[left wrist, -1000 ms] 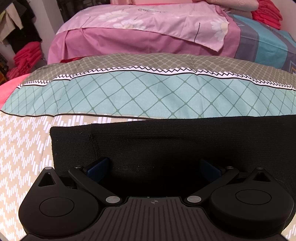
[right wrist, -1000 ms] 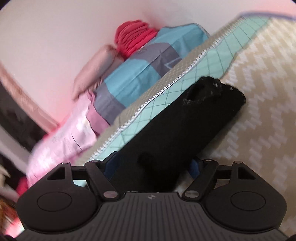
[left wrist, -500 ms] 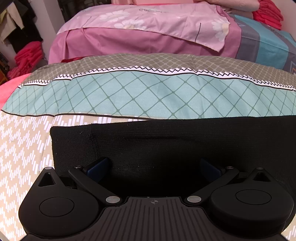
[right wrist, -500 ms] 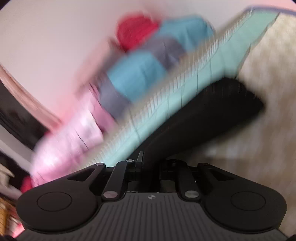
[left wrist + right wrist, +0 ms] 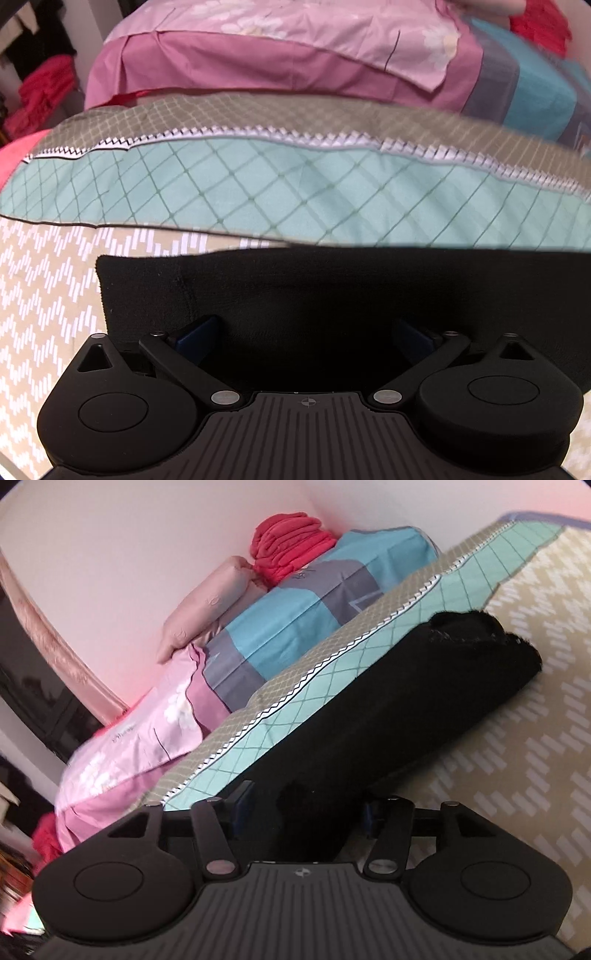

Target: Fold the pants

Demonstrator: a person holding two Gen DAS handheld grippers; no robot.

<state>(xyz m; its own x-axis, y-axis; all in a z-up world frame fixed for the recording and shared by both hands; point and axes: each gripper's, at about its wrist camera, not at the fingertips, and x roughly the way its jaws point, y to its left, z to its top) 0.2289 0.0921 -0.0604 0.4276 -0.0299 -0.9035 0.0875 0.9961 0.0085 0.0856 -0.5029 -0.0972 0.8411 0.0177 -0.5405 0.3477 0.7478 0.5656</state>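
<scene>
The black pants (image 5: 332, 295) lie folded into a long band on the beige zigzag bedspread (image 5: 48, 288). My left gripper (image 5: 306, 332) is open, its blue-padded fingers (image 5: 199, 334) spread wide over the near edge of the cloth. In the right wrist view the pants (image 5: 406, 701) stretch away to a frayed end at upper right. My right gripper (image 5: 303, 808) is open, its fingers astride the near end of the pants without pinching it.
A teal and grey patterned quilt (image 5: 295, 184) lies just beyond the pants. Behind it are pink bedding (image 5: 258, 55), a blue and grey pillow (image 5: 314, 609) and folded red cloth (image 5: 288, 546) against the wall.
My right gripper shut on the near end of the pants half a second ago amid fast motion and has now opened again. My left gripper stayed open and moved slightly closer.
</scene>
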